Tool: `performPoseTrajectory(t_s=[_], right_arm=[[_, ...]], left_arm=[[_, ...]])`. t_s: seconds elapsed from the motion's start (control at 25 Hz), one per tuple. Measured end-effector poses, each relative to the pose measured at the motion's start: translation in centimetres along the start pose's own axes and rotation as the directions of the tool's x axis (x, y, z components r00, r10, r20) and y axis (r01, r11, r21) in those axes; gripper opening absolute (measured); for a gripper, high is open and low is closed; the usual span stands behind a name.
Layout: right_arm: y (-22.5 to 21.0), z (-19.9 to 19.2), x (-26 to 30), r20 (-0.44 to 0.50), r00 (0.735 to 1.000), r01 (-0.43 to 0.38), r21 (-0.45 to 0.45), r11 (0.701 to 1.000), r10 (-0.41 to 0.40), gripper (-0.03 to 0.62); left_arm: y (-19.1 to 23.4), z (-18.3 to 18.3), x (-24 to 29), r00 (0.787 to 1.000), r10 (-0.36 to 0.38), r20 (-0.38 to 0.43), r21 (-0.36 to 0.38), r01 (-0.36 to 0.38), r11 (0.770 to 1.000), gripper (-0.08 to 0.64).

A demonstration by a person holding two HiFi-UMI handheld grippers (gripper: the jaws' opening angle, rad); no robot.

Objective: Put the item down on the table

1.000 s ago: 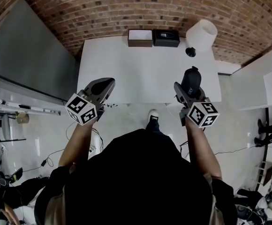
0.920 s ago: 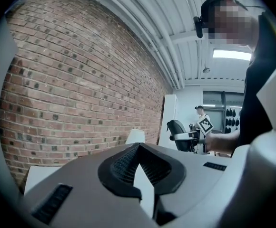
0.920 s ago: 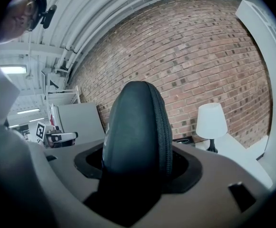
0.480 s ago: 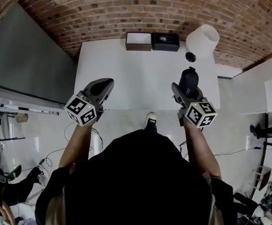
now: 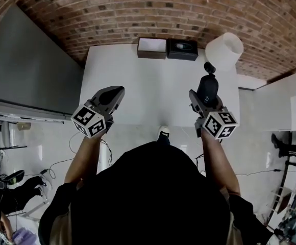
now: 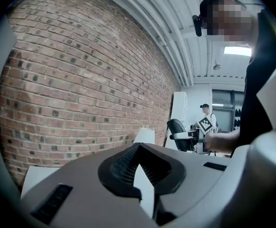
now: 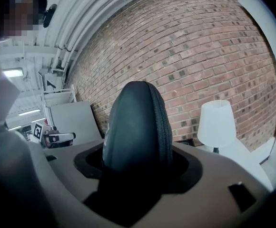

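My right gripper is shut on a black zippered pouch, held upright over the right part of the white table, close to the lamp's base. In the right gripper view the pouch stands tall between the jaws of the right gripper and fills the middle. My left gripper hovers over the table's front left edge, shut with nothing in it. In the left gripper view the left gripper's jaw tips meet, with only the brick wall and the right hand beyond them.
A white lamp stands at the table's back right corner. A white-topped brown box and a black box sit at the back edge. A large grey panel lies left of the table. A brick wall runs behind.
Both grippers have stayed almost in place, the right one still gripping the pouch. The head view has shifted a little, so the lamp and boxes sit slightly further right.
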State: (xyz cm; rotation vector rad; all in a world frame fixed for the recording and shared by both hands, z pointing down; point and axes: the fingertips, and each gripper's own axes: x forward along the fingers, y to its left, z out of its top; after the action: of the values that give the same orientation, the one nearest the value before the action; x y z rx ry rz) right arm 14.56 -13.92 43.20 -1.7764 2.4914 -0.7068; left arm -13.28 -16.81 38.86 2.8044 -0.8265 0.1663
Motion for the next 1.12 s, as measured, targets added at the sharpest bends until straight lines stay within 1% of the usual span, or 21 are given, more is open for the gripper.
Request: performPoseTrajectory(t_s=[0.2, 0.76, 1.12], right_arm=[[-1.1, 0.4, 1.5, -0.018, 1.0, -0.008, 0.001, 1.0, 0.008, 0.313], [-4.2, 2.0, 4.7, -0.029, 0.999, -0.021, 0.008, 1.0, 0.021, 0.313], [-6.5, 1.6, 6.2, -0.061, 0.998, -0.015, 0.019, 1.0, 0.016, 0.313]], left_arm=[[0.7, 0.0, 1.5, 1.0, 0.003, -0.004, -0.014, -0.003, 1.0, 0.017], [2.6, 0.0, 5.4, 0.999, 0.012, -0.035, -0.036, -0.013, 0.999, 0.017], [2.9, -0.6, 7.4, 0.998, 0.006, -0.06, -0.043, -0.009, 0.999, 0.017]])
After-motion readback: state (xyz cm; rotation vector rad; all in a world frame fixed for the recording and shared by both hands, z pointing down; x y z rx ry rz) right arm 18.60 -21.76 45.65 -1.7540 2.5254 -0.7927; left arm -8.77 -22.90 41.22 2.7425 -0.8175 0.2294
